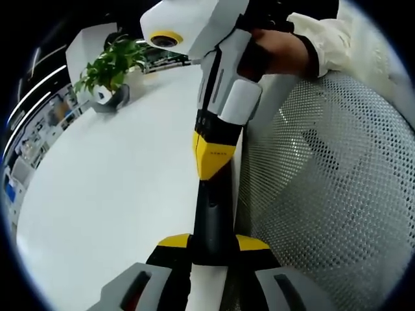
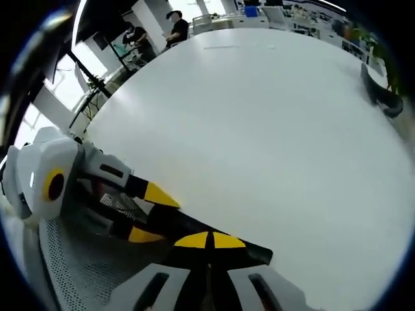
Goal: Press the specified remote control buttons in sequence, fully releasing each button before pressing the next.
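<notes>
Gripping: the left gripper has its yellow-tipped jaws closed on the near end of the dark remote, one on each side.
Remote: it runs straight out from those jaws, above the white table, beside a mesh chair.
Right gripper: its jaws are closed tip to tip and touch the remote's far end from above.
Left gripper view: a hand in a pale sleeve grasps the right gripper's body, and a plant stands at the table's far edge.
Right gripper view: the left gripper enters from the left, its jaws astride the remote, with people beyond the table.
</notes>
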{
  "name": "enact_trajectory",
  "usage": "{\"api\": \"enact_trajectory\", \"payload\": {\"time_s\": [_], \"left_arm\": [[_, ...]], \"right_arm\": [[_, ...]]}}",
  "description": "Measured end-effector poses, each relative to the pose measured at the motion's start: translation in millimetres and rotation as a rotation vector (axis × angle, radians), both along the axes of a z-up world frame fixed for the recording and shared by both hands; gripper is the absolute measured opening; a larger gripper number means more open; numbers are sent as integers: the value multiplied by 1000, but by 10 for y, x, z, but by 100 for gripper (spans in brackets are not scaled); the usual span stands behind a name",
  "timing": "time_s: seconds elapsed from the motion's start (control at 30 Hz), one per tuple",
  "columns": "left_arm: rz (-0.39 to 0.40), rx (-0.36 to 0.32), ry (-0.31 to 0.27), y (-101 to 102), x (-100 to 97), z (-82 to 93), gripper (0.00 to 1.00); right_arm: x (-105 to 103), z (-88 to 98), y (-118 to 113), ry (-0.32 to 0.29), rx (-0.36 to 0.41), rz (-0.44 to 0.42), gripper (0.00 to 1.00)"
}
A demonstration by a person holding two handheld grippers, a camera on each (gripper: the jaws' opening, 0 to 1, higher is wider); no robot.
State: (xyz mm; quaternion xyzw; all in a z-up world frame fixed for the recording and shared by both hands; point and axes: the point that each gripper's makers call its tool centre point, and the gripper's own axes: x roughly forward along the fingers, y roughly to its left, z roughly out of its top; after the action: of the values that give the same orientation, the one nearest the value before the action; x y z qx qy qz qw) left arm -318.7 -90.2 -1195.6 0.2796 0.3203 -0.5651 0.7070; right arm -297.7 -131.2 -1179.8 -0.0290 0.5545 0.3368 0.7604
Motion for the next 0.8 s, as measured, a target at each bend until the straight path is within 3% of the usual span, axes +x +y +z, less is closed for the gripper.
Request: {"api": "enact_trajectory", "payload": {"time_s": [0.33,0.8], "left_arm": [[7,14,17,8,-1,7,24],[0,-1,-5,6,3,1,24]], "right_arm": [[-74,-44,42,22,-18,44,0],[-105,-43,49,-44,-75,127,0]]}}
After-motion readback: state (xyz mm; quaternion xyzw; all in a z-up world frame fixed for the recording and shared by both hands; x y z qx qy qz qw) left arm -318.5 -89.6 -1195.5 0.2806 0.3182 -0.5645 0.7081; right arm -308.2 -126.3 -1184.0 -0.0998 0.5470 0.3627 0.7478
